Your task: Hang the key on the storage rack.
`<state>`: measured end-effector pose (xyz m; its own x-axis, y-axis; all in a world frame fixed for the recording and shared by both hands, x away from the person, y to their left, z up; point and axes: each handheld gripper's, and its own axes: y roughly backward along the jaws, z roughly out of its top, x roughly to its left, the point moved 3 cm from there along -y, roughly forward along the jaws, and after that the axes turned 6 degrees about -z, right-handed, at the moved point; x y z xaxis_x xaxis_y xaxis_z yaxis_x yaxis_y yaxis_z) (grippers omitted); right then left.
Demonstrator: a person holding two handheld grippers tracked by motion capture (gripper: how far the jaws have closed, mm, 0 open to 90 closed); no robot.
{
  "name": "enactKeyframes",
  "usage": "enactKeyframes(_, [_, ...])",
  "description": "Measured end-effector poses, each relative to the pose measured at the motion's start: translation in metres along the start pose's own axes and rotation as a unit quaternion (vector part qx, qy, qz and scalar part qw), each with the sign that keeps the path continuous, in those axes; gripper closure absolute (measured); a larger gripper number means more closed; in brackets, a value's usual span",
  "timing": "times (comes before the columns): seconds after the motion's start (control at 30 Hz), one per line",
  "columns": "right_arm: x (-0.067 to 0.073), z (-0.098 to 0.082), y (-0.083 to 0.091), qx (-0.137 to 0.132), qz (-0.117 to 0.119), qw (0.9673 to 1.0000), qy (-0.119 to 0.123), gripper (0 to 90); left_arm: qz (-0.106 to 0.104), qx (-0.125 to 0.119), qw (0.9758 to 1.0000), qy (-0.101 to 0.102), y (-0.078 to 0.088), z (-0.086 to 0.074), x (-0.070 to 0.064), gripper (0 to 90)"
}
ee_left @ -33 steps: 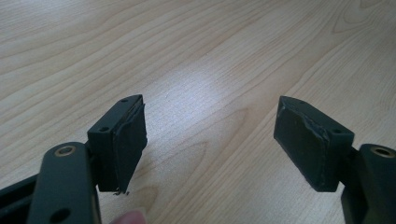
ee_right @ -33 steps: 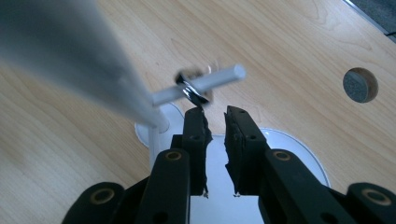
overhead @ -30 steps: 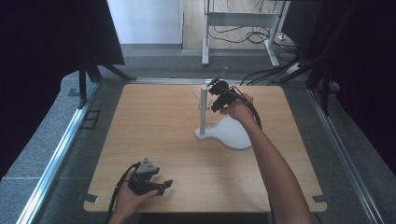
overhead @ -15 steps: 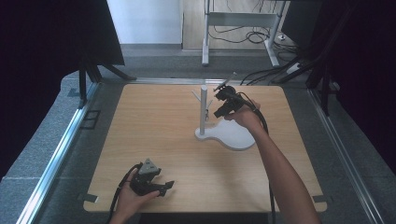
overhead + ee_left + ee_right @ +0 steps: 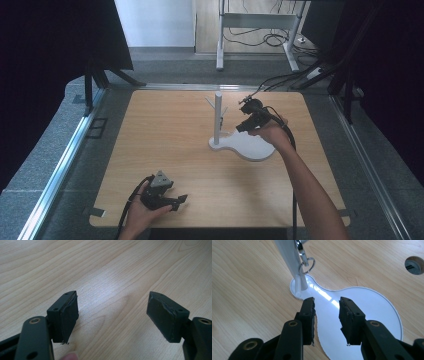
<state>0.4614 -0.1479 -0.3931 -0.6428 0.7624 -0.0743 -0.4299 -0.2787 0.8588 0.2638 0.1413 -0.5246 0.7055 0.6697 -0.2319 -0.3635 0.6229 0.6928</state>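
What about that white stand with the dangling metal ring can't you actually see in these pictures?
- White stand: right gripper view's top edge cuts off the post, hiding the peg that bears the metal ring.
- High view: the ring is too small to find among the stand's pegs.
- Stand's near rim: behind the right gripper jaws, which stand open, having just been opening, nothing between.

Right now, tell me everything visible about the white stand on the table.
The white stand has a flat, glossy, pear-shaped base lying on the wooden table, with a slim upright post rising from its narrow end. Short pegs branch off near the post's top. It looks like smooth plastic or painted metal. In the right gripper view a metal clasp with a key ring hangs beside the post. The right gripper hovers above the base, jaws apart with nothing between them, having just been opening.
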Motion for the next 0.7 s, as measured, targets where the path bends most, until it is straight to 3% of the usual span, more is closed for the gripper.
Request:
enactKeyframes(0.53, [0.003, -0.046, -0.005, -0.017, 0.017, 0.9996, -0.012, 59.5, -0.001, 0.004, 1.0000, -0.003, -0.002, 0.000, -0.002, 25.9])
enactKeyframes(0.7, [0.008, -0.070, -0.011, -0.031, 0.026, 0.9991, -0.015, 58.4, -0.001, 0.007, 1.0000, -0.004, -0.003, 0.000, -0.003, 25.9])
